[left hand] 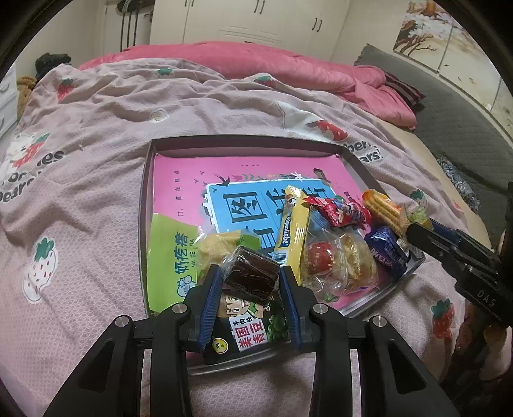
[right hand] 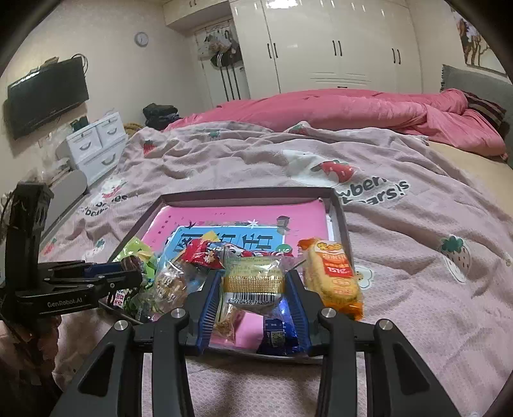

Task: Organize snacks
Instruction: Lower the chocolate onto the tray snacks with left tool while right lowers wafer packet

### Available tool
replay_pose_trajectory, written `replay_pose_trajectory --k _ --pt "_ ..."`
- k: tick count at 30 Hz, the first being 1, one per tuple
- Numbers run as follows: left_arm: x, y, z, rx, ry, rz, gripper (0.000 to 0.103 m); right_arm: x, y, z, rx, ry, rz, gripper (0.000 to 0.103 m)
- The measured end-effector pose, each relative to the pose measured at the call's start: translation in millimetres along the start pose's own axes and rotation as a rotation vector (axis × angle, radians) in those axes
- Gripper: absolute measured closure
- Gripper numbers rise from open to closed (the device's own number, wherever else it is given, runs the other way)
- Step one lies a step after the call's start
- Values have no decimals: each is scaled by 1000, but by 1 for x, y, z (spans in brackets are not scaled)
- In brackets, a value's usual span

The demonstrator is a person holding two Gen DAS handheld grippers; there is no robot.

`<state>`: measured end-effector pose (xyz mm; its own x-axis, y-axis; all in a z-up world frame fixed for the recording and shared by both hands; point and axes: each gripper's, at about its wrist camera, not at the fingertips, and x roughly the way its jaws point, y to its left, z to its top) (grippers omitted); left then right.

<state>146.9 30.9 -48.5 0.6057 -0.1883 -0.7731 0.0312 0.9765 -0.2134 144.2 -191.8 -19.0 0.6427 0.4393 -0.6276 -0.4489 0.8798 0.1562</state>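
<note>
Many wrapped snacks (left hand: 323, 243) fill the tray (left hand: 145, 205) — left gripper (left hand: 251, 276) pinches a brown cake (left hand: 251, 272), right gripper (right hand: 253, 282) a wafer packet (right hand: 253, 277).

From the left wrist view we look forward and down, close over the near-left corner of the box (left hand: 146, 205), toward the wardrobe (left hand: 256, 19) beyond it. From the right wrist view we sit close over the box's (right hand: 336, 211) near-right corner, angled less steeply, the wardrobe (right hand: 336, 41) again beyond. We share the box, the snack pile (left hand: 320, 237) in its near end, and the blanket (left hand: 160, 106) around it.
</note>
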Motion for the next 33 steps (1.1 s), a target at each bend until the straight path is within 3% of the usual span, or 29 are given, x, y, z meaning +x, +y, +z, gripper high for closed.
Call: replay_pose_trajectory --k 33 --pt "8 2 1 6 11 2 65 36 3 0 -33 57 -1 61"
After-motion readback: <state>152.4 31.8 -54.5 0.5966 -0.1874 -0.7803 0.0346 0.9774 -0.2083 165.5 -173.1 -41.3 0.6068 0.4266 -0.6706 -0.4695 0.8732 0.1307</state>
